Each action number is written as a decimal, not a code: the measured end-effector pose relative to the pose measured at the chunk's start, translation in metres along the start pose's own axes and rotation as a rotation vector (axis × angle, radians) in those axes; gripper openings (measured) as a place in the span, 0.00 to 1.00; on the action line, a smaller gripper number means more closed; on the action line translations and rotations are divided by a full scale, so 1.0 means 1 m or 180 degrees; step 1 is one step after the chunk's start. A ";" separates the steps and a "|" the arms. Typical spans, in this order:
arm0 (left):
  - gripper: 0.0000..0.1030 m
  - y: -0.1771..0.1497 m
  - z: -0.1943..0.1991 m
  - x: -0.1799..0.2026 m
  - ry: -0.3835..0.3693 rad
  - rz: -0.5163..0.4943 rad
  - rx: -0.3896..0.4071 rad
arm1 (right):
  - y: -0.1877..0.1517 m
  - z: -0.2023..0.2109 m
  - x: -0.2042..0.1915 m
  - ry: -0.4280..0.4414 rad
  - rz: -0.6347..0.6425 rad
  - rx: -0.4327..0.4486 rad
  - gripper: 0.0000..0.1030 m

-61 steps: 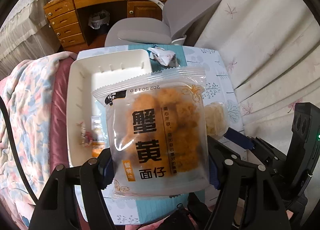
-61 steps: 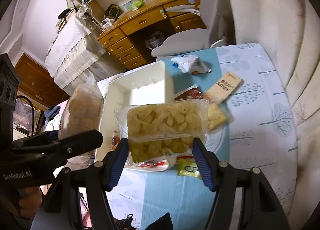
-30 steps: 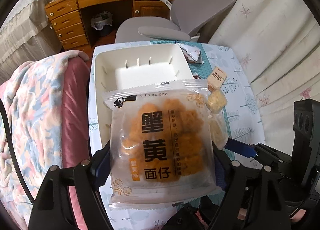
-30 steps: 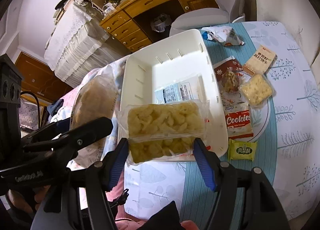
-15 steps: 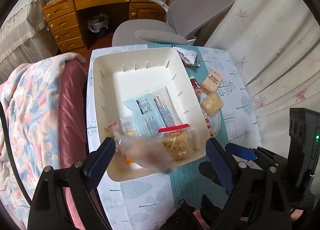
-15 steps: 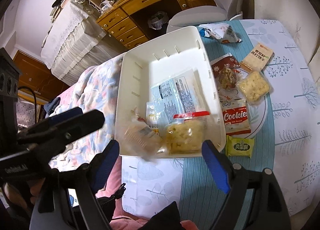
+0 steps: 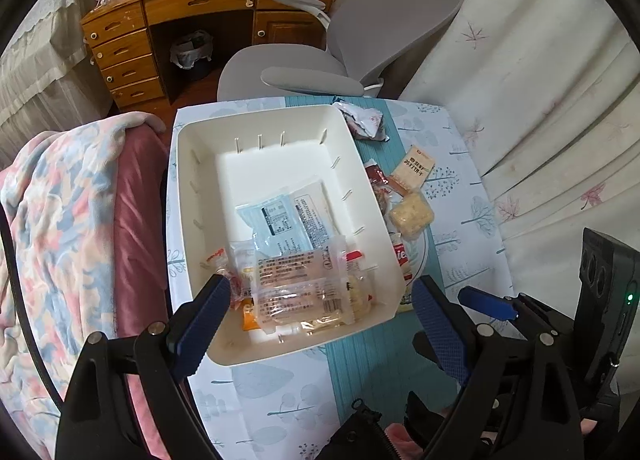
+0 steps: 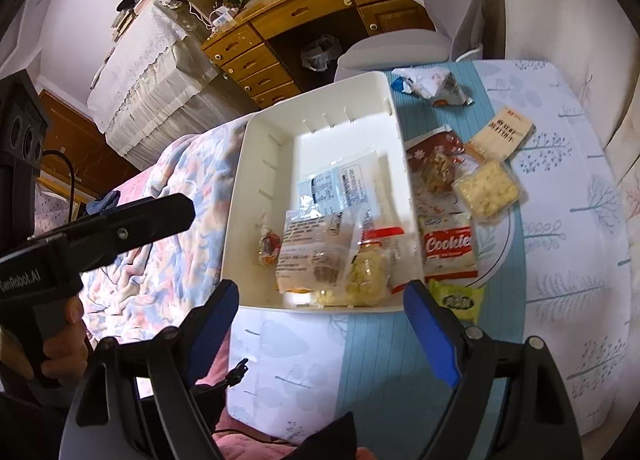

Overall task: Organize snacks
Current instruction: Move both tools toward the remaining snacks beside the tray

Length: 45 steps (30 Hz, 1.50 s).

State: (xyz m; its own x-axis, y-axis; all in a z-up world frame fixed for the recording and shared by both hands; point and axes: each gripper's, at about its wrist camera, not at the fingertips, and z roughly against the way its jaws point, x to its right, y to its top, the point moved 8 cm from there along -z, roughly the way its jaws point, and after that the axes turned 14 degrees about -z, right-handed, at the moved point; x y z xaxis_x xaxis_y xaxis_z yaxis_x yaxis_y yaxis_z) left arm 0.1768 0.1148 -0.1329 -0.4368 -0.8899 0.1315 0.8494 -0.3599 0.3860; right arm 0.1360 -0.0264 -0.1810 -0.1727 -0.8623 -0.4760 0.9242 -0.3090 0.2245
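Both packets that were pinched between the jaws a moment ago now lie in the white bin, dropped at its near end. The left gripper has just been opening and stands wide with nothing between its jaws, hovering above the bin's near edge; the right gripper has likewise just spread apart and is empty, also just over that near edge. Inside the bin, the clear packet lies printed side up on top of an orange one, the bag of pale puffs leans beside it toward the bin's right wall, and a blue-white packet sits nearer the bin's middle. By my reading the job is partly done: right of the bin, still on the table, wait a cookies pack, a green packet, a square cracker pack, a red bag, a beige sachet and a crumpled wrapper beyond the bin's far corner.
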 end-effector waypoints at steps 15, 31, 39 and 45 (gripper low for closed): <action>0.89 0.045 -0.007 0.037 0.0096 -0.0112 -0.0108 | 0.028 0.026 0.033 -0.0025 0.0634 0.0432 0.83; 0.89 0.120 -0.075 0.077 0.0204 -0.0180 -0.0352 | 0.064 0.018 0.097 -0.0398 0.1380 0.0797 0.83; 0.89 0.172 -0.136 0.088 0.0431 -0.0461 -0.0514 | 0.087 -0.016 0.124 -0.0340 0.1440 0.0750 0.83; 0.89 0.206 -0.182 0.084 0.0487 -0.0561 -0.0620 | 0.102 -0.045 0.142 -0.0267 0.1375 0.0660 0.83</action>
State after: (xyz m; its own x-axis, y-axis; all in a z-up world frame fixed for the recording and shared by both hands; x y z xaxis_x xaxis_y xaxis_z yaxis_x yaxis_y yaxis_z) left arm 0.3687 -0.0850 -0.2083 -0.5453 -0.8356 -0.0667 0.8118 -0.5463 0.2063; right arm 0.2209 -0.1623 -0.2644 0.1769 -0.9561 -0.2337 0.8316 0.0182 0.5551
